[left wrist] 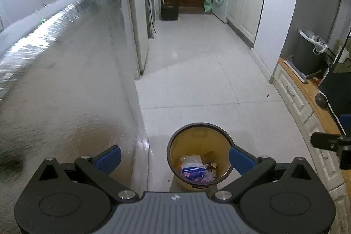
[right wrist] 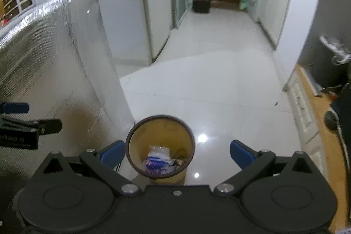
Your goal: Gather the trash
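Below, upright yellow bin (left wrist: 198, 142) mouth up, wrappers (left wrist: 197, 169) inside, both tongs spread.

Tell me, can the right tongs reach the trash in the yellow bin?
Probably yes. The right tongs are open and empty above the yellow bin, which has no lid. The wrappers lie at the bottom, so the tongs must dip down inside.
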Demonstrator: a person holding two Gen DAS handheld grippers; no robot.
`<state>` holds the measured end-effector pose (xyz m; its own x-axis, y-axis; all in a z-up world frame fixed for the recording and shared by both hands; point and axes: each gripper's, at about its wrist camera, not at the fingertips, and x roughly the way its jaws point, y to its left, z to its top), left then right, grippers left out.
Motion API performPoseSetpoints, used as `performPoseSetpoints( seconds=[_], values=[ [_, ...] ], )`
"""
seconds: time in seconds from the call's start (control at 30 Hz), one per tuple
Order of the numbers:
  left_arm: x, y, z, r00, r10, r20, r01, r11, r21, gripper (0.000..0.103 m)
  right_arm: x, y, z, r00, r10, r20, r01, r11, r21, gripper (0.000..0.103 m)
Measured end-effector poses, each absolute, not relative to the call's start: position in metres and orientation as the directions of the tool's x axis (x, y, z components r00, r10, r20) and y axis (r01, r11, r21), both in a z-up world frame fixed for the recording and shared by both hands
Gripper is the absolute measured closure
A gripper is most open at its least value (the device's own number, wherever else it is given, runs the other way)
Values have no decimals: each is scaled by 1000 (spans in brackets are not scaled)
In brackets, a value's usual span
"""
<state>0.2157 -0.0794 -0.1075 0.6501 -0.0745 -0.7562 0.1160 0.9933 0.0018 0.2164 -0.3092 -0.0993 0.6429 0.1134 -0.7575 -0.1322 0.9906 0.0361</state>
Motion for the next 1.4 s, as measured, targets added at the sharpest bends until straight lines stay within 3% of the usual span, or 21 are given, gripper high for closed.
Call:
performPoseSetpoints(
  seconds=[0.5,1.4],
  values=[
    [135,-63,-81,749,-83,-657,102,995,-9,0,127,-303,-71,741,61,-669,-56,998,29,0],
    [83,-59,-82,785,-83,-614,118,993,16,0,50,-295,-62,836,28,-549,-5,999,43,0]
  ],
)
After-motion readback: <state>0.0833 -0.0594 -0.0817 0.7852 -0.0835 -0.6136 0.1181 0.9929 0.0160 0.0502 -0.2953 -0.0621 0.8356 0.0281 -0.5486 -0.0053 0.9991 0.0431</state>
